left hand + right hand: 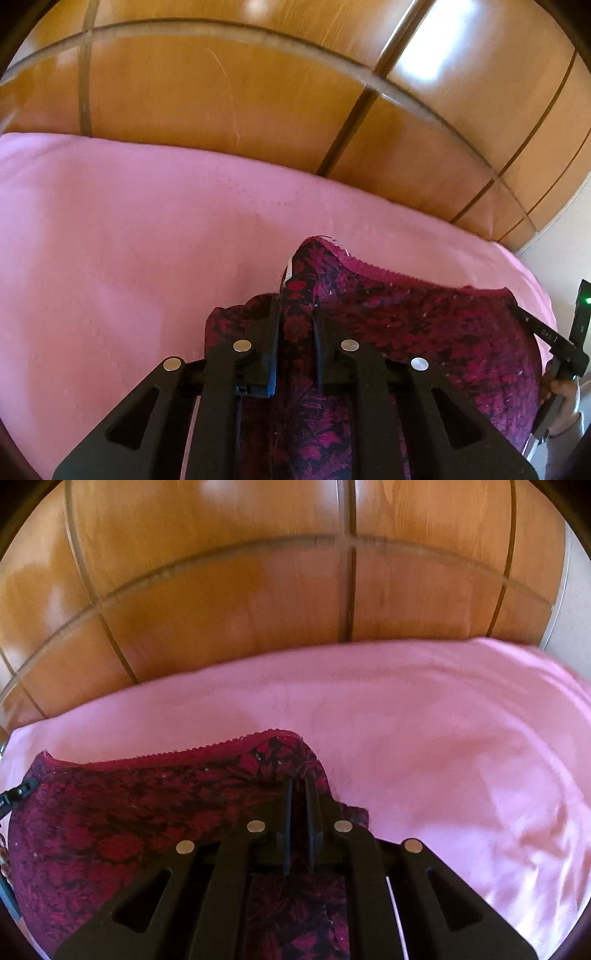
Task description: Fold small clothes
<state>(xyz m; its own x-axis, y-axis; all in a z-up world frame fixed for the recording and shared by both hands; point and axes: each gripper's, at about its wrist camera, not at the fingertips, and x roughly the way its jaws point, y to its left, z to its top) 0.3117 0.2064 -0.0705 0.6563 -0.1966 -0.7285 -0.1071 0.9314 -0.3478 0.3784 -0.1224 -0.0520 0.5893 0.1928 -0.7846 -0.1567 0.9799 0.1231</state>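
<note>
Bed w/ smooth pink sheet (129, 240), glossy orange-brown wooden wardrobe panels (221, 92) behind it. Small dark red and black floral-patterned garment w/ scalloped trim (424, 325) is stretched between both grippers, above the sheet. Left gripper (295, 325) fingers pinch one top corner; right gripper (299, 805) fingers clamp the other corner.

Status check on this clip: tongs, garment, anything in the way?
Left tongs and right tongs each clamped on the dark red patterned garment. Garment stretched between them over the pink bedcover. Nothing in the way.
</note>
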